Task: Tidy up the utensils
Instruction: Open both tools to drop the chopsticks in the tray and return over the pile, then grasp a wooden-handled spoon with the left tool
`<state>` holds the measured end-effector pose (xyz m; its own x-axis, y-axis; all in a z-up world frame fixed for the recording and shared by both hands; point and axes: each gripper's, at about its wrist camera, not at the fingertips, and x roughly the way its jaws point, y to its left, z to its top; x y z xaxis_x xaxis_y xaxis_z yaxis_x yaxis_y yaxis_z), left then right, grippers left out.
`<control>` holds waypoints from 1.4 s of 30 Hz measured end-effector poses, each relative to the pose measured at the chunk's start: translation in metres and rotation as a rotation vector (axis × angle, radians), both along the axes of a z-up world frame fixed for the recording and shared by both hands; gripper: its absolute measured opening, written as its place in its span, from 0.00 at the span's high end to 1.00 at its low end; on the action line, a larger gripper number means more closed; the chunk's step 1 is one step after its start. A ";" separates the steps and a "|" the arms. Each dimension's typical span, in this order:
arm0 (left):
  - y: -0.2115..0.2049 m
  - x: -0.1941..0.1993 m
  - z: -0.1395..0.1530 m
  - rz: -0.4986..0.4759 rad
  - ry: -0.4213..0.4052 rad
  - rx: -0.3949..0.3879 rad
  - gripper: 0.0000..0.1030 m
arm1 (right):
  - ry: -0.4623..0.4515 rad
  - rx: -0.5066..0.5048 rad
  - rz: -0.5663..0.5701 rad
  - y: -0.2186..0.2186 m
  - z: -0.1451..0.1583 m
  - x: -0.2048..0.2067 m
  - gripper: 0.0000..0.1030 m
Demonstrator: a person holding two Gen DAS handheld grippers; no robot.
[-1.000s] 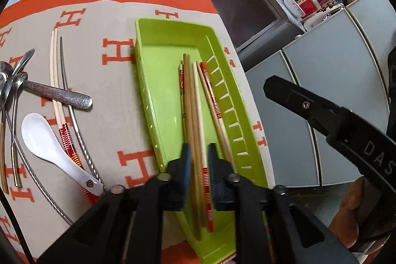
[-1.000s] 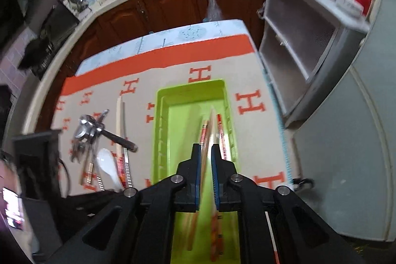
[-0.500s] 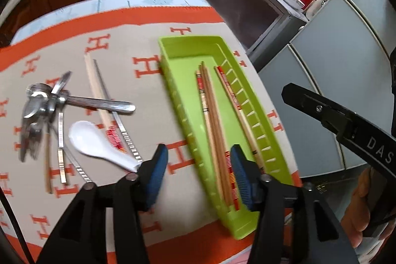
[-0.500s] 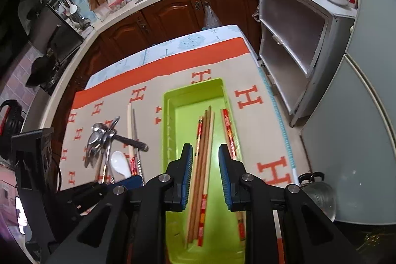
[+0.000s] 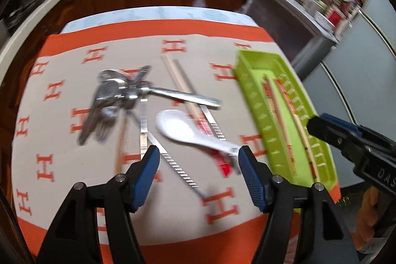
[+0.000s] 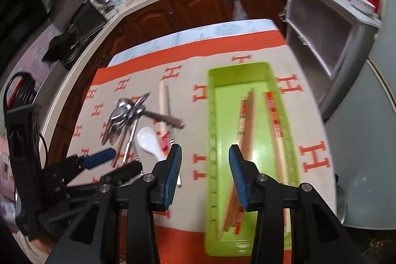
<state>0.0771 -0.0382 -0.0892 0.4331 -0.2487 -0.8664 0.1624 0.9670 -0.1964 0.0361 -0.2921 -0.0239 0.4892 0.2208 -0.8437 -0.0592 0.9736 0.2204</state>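
A green tray (image 6: 257, 81) holds several chopsticks (image 6: 247, 115); it shows at the right in the left wrist view (image 5: 252, 90). On the cloth to its left lie a white spoon (image 5: 183, 130), a pile of metal spoons and forks (image 5: 111, 95), and loose chopsticks (image 5: 180, 81). My left gripper (image 5: 198, 162) is open and empty, just above the white spoon's handle end. My right gripper (image 6: 205, 162) is open and empty, above the tray's left wall. The white spoon (image 6: 148, 142) and metal pile (image 6: 123, 110) also show in the right wrist view.
The table wears a beige cloth with orange H marks and orange border (image 6: 222, 46). Wooden kitchen cabinets (image 6: 198, 4) stand behind. A grey shelf unit and fridge (image 6: 346, 46) stand to the right of the table. A black device with cable (image 6: 19, 120) sits at far left.
Both grippers opened and released the chopsticks into the tray. My left gripper swung left from the tray to over the white spoon. My right gripper opened wider and pulled back.
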 end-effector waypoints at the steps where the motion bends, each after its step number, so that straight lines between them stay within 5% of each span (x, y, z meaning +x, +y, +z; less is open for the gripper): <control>1: 0.007 0.000 -0.001 0.012 -0.002 0.004 0.37 | 0.007 -0.006 0.013 0.008 -0.002 0.001 0.61; 15: 0.072 0.012 -0.037 0.086 0.070 -0.053 0.39 | 0.078 -0.021 0.160 0.081 -0.037 0.017 0.61; 25: 0.077 0.036 -0.067 0.069 0.165 -0.102 0.72 | 0.110 -0.024 0.201 0.093 -0.060 0.027 0.61; 42: 0.051 0.086 -0.081 0.041 0.193 0.075 0.73 | 0.130 0.011 0.205 0.092 -0.078 0.034 0.61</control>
<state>0.1632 0.0123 -0.1702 0.2658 -0.1657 -0.9497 0.0894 0.9851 -0.1468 0.0700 -0.2001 -0.1016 0.3206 0.3137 -0.8938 -0.2259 0.9417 0.2495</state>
